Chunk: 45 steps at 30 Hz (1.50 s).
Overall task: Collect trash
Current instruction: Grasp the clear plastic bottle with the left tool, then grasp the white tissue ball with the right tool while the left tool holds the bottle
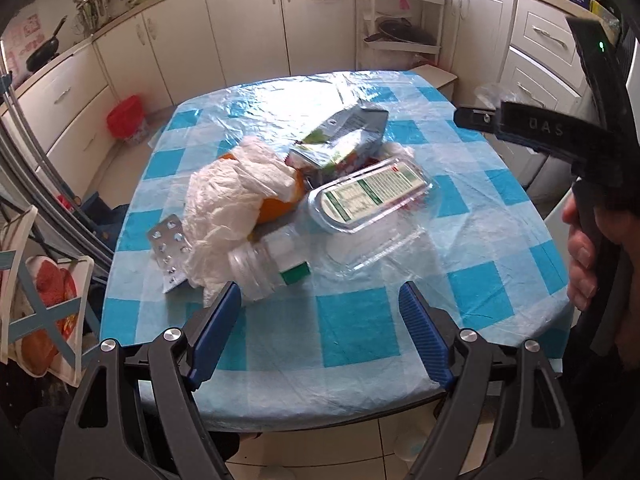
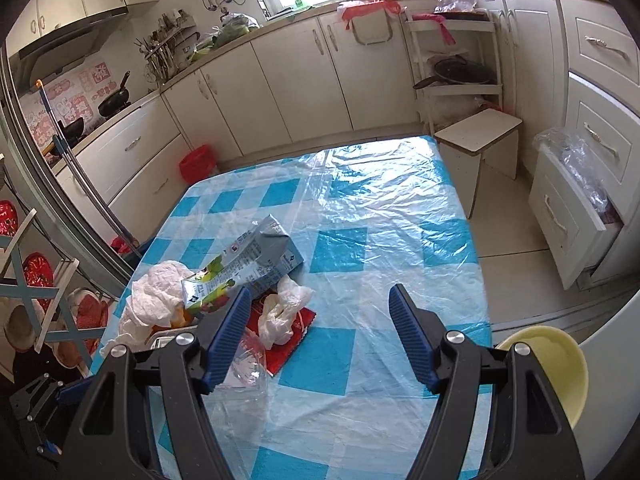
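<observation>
Trash lies piled on the blue checked table: a crumpled white bag over an orange, a silver pill blister, a clear plastic bottle, a clear clamshell box with a label and a juice carton. My left gripper is open and empty, just in front of the bottle. My right gripper is open and empty above the table, right of the carton, a red wrapper and a white wad. It also shows in the left wrist view.
A red bin stands on the floor beyond the table's left corner. A white stool stands at the far right corner. A yellow bowl is off the table's right edge. Cabinets line the walls; a drawer hangs open.
</observation>
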Each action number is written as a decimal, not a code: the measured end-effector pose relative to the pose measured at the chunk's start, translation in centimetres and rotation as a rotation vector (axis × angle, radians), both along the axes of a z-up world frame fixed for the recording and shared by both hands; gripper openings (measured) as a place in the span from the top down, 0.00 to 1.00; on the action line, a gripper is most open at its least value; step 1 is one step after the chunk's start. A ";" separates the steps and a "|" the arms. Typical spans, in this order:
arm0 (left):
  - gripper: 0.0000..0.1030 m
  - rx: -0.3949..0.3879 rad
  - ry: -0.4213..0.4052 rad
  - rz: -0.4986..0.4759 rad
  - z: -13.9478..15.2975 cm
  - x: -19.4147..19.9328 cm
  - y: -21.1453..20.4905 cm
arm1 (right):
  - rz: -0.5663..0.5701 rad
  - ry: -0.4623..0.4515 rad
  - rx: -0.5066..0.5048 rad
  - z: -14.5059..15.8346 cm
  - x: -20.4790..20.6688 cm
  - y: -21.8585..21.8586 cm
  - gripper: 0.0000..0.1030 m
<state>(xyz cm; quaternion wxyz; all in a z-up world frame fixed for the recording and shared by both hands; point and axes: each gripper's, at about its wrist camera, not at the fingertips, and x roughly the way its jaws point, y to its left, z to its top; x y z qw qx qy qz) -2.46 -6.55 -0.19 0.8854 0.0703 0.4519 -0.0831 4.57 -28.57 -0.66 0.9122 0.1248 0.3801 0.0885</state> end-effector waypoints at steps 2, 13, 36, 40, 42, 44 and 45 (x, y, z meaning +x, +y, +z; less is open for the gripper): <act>0.25 -0.006 -0.044 -0.037 0.6 0.4 0.5 | 0.010 0.018 0.027 -0.3 0.5 0.3 0.33; 0.25 0.120 -0.127 -0.512 0.8 3.8 -4.0 | 0.075 0.161 0.133 -2.3 6.9 1.8 0.33; 0.43 -0.024 0.128 -0.544 -2.7 7.5 -4.5 | 0.166 0.232 0.093 -3.9 6.9 2.2 0.90; 0.43 0.008 0.132 -0.512 -3.4 7.1 -4.9 | 0.143 0.187 0.126 -2.7 6.2 1.2 0.90; 0.43 0.026 0.132 -0.495 -3.7 7.1 -4.9 | 0.133 0.178 0.129 -2.5 6.0 0.7 0.90; 0.43 0.032 0.127 -0.472 -3.8 7.2 -5.0 | 0.122 0.171 0.125 -2.3 5.7 0.4 0.90; 0.43 0.036 0.125 -0.458 -3.9 7.2 -5.0 | 0.116 0.168 0.121 -2.2 5.5 0.2 0.90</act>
